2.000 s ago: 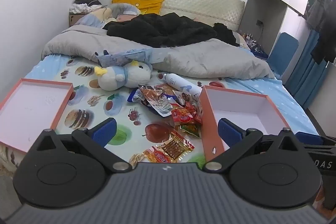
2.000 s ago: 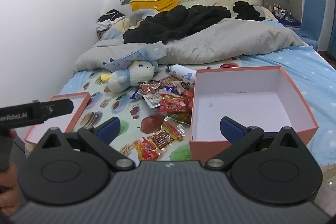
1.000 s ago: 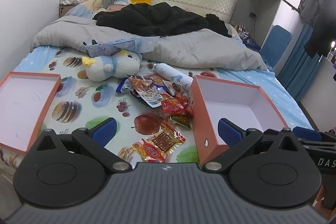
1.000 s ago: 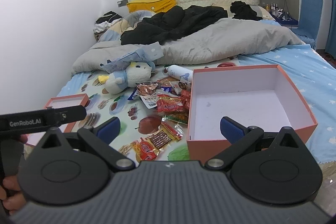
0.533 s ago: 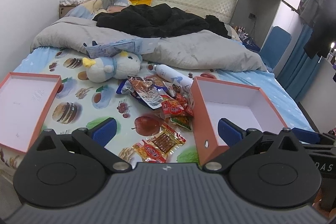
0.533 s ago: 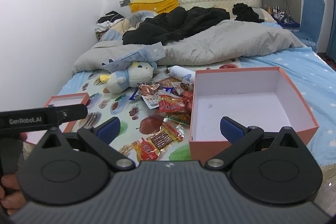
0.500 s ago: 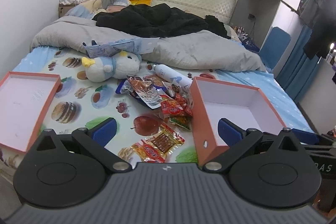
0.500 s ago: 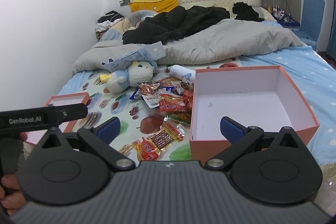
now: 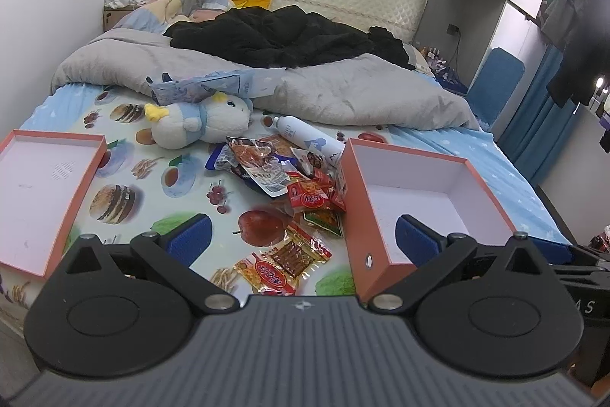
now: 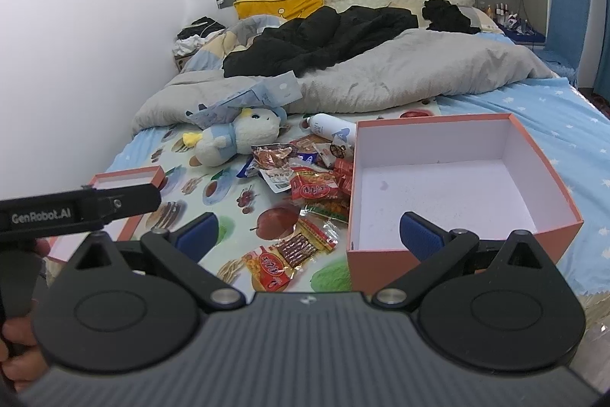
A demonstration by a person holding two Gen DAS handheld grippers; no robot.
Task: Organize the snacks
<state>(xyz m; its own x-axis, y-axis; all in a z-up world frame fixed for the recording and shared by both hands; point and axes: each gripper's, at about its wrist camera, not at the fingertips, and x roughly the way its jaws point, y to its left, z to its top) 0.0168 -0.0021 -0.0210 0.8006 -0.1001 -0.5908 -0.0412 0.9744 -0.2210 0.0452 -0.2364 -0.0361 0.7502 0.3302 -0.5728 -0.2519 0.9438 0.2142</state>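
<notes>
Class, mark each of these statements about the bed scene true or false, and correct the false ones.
1. The deep orange box holds no snacks. True.
2. The left tool grips a snack packet. False: it is open and holds nothing.
3. The plush toy sits inside the shallow lid. False: it lies on the sheet beyond the lid.
4. The white bottle lies on its side near the snack pile. True.
5. The right tool is open. True.

Both views have edged slightly nearer the snack pile [image 9: 289, 193].
</notes>
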